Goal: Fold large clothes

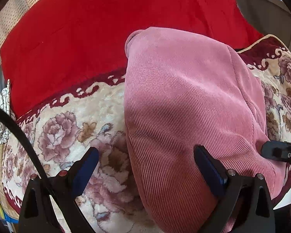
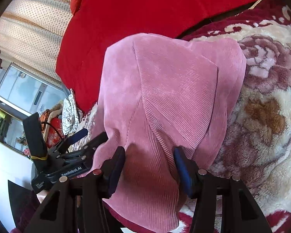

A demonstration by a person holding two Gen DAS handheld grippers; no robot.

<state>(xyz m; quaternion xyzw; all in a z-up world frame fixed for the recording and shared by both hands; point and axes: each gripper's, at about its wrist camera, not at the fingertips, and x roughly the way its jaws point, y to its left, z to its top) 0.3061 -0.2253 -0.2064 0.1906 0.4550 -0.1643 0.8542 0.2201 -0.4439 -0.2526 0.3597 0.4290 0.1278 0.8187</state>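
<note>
A pink corduroy garment [image 1: 184, 97] lies folded in a long strip on a floral plush blanket [image 1: 67, 120]; it also shows in the right wrist view [image 2: 164, 89]. My left gripper [image 1: 145, 161] is open, straddling the garment's left edge near its near end, one finger on the blanket, one on the cloth. My right gripper [image 2: 149, 165] is open, with its blue pads [image 2: 181, 167] either side of a raised ridge of the pink cloth at the near end. The left gripper also shows in the right wrist view [image 2: 81, 136], at the garment's left side.
A red quilt [image 1: 106, 29] lies beyond the garment at the back of the bed. A dotted beige curtain [image 2: 33, 25] hangs at the left. A glass-topped table [image 2: 23, 89] and clutter stand beyond the bed's left edge. The blanket [image 2: 261, 116] extends to the right.
</note>
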